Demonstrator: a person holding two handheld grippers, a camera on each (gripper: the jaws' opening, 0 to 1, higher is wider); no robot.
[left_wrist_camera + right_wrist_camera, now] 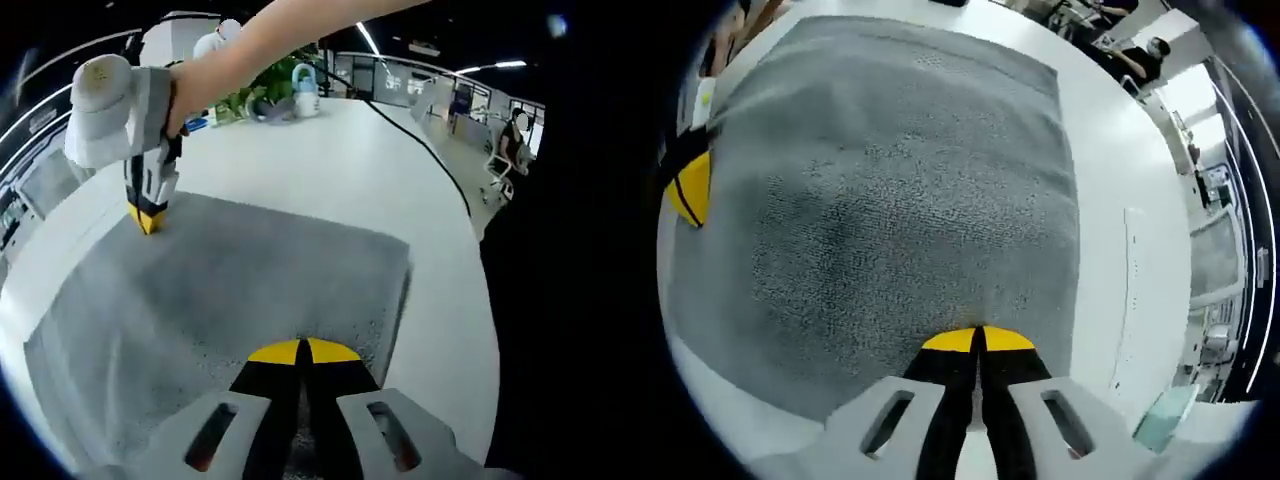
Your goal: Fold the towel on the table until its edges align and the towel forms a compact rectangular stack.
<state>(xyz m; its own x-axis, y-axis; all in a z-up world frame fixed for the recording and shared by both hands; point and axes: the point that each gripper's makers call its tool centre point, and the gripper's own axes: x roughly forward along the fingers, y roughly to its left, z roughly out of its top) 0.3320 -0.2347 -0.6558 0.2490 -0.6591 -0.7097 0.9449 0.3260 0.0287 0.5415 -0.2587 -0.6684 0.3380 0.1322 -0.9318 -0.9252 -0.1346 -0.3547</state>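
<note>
Left gripper view, nearest first: the left gripper has its yellow-tipped jaws pressed together, tips sitting on the near edge of the grey towel. Whether cloth is pinched between them — cannot tell. The towel lies flat on the white table, roughly rectangular, one corner toward the right side of the view. At the towel's far left edge the right gripper comes down from above, held by a person's hand and bare forearm; its yellow tips touch the towel edge and look closed. Farther back on the table: a black cable running across the right side, a light-blue jug and a green plant near the far end. Beyond that, office space with ceiling lights and a seated person far right.

Right gripper view: the right gripper shows jaws shut tight, tips on the towel's near edge — again cannot tell if fabric is caught between them. The towel spreads away from the tips, flat, single grey sheet with bare table along the right. The left gripper's yellow tip shows at the left edge of the view, at the towel's far side. Top right, a seated person in the background.
</note>
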